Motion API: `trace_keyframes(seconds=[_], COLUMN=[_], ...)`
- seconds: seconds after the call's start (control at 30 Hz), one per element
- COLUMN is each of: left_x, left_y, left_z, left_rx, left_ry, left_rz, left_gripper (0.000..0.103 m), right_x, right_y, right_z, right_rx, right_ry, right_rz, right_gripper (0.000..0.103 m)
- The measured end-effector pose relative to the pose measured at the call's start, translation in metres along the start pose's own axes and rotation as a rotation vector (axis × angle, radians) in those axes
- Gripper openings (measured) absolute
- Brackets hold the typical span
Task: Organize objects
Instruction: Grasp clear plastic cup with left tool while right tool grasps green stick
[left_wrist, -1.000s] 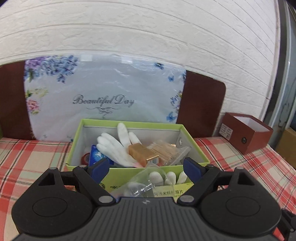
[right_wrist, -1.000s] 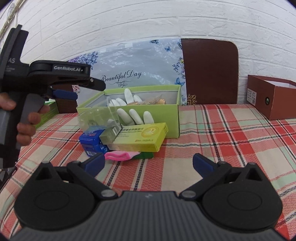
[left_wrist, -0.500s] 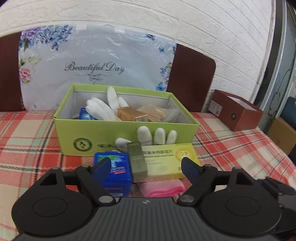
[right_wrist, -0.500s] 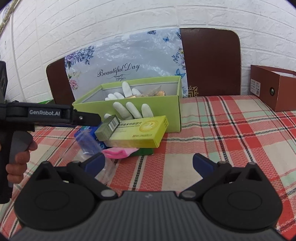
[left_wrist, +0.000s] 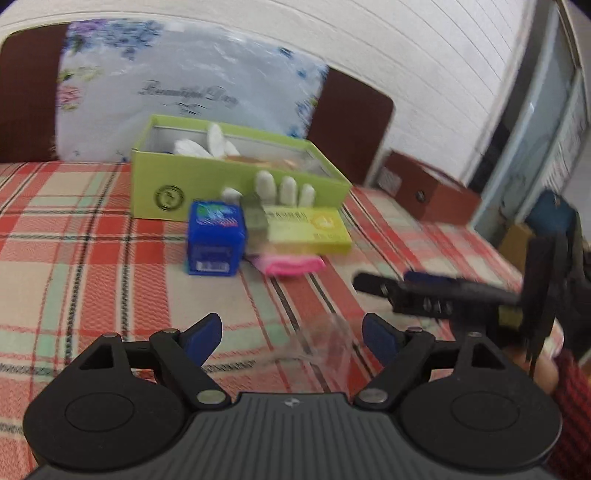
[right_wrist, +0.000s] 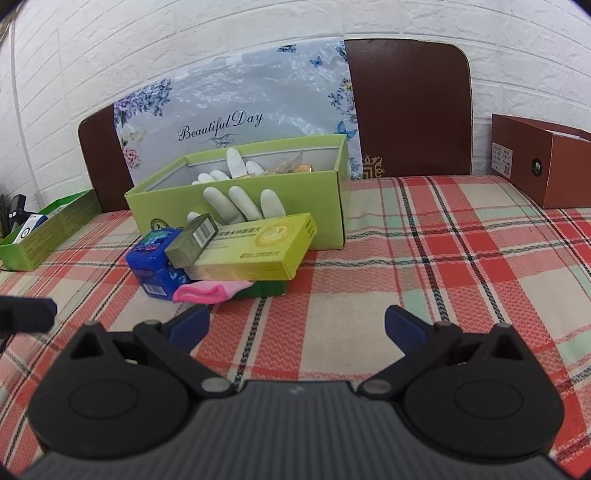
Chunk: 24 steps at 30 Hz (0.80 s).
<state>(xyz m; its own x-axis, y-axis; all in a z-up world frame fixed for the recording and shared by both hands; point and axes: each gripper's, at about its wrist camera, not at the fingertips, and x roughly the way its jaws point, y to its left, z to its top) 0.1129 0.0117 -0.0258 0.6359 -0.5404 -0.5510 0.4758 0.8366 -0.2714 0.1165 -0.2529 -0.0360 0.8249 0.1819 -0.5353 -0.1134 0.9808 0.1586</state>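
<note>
White brick wall and a red plaid worktop (left_wrist: 92, 236) fill the left wrist view, slightly blurred, where the left gripper (left_wrist: 291, 336) hangs low with its fingers spread wide, a clear plastic piece (left_wrist: 328, 343) lying between them untouched, and the green box (left_wrist: 207, 184) stands well ahead with a blue box (left_wrist: 214, 243), a yellow carton (left_wrist: 306, 230) and a pink cloth (left_wrist: 295, 264) at its front. From the right wrist view, the right gripper (right_wrist: 295, 326) is likewise wide and holds nothing, facing the same cluster, while a white glove (right_wrist: 240, 201) drapes over the green box's front wall.
</note>
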Motion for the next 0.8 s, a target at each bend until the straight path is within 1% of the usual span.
trace_keyframes(seconds=[0.07,0.17,0.23,0.27,0.3,0.37,0.4,0.5,0.57,0.6,0.67,0.7,0.77,0.8], left_x=[0.014,0.031,0.039,0.041,0.043,0.039,0.037,0.018,0.002,-0.005,-0.013,-0.015,-0.016,-0.015], left_y=[-0.011,-0.027,-0.034,-0.034,-0.032,-0.021,-0.015,0.001,0.012,0.017,0.025,0.028,0.033,0.034], left_z=[-0.002,-0.007,-0.014,-0.018,-0.021,-0.024,-0.024,-0.022,-0.022,-0.022,-0.023,-0.023,-0.026,-0.027], left_rx=[0.051,0.109,0.154,0.157,0.148,0.070,0.038,-0.030,-0.076,-0.093,-0.115,-0.125,-0.143,-0.152], left_ry=[0.032,0.099,0.120,0.124,0.133,0.119,0.111,0.051,0.008,-0.007,-0.017,-0.013,-0.004,0.004], left_rz=[-0.010,-0.060,-0.042,-0.030,-0.025,-0.025,-0.009,0.088,0.152,0.175,0.206,0.213,0.207,0.201], left_gripper=[0.087,0.087,0.085,0.072,0.063,0.062,0.061,0.061,0.061,0.061,0.061,0.061,0.061,0.061], right_x=[0.001,-0.004,-0.008,-0.009,-0.011,-0.012,-0.011,-0.008,-0.003,0.000,0.009,0.014,0.021,0.025], right_y=[0.002,0.004,0.001,-0.001,-0.002,-0.005,-0.005,0.001,0.009,0.015,0.027,0.036,0.050,0.059], right_z=[-0.001,-0.004,-0.006,-0.006,-0.006,-0.005,-0.005,-0.003,0.001,0.003,0.009,0.013,0.019,0.022], right_rx=[0.005,0.005,-0.004,-0.006,-0.007,-0.008,-0.008,-0.013,-0.031,-0.045,-0.079,-0.104,-0.145,-0.170], right_ry=[0.004,0.005,0.010,0.011,0.012,0.013,0.014,0.016,0.020,0.021,0.018,0.012,-0.008,-0.020], right_rz=[0.003,-0.004,-0.022,-0.030,-0.035,-0.041,-0.040,-0.015,0.011,0.025,0.047,0.060,0.076,0.086], right_gripper=[0.103,0.103,0.103,0.103,0.103,0.103,0.103,0.101,0.093,0.090,0.082,0.080,0.073,0.072])
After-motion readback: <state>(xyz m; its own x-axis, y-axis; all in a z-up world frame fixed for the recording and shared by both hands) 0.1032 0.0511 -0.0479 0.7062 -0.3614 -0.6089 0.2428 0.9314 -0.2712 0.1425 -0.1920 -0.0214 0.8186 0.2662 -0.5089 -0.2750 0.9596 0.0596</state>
